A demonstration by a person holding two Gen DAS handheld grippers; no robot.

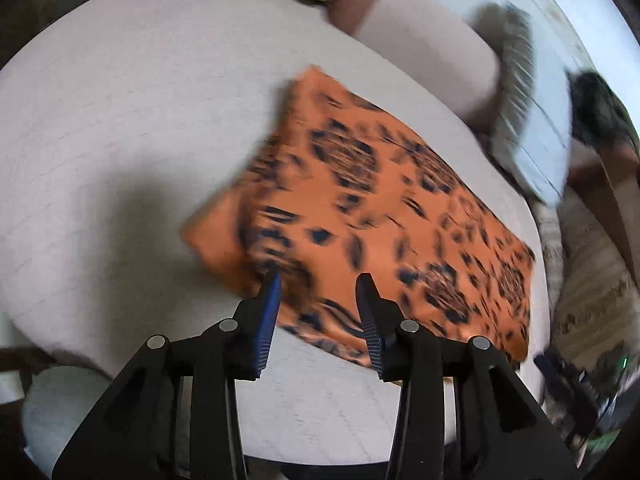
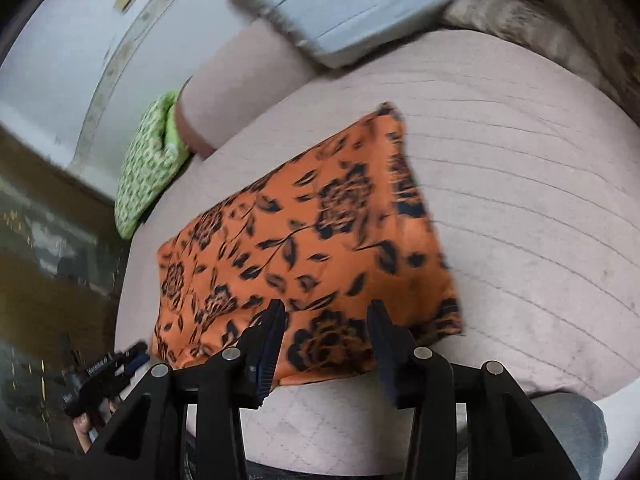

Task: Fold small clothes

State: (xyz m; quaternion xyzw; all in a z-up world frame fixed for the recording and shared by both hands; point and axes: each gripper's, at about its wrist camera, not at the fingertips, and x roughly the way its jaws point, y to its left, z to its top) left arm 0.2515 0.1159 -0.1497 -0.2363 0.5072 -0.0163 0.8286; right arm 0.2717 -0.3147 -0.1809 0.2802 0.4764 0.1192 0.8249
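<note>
Sofa seat (image 2: 520, 200) carries folded orange cloth (image 2: 304, 240); left tongs (image 1: 318, 280) and right tongs (image 2: 326, 308) both part-open, empty, fold apparently done.

Soft daylight, motion blur, fisheye-warped dark edges.

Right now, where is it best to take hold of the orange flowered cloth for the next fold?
Probably its two near corners: the orange flowered cloth lies flat as a long folded rectangle on the pink cushion, its long near edge facing both open grippers.
</note>
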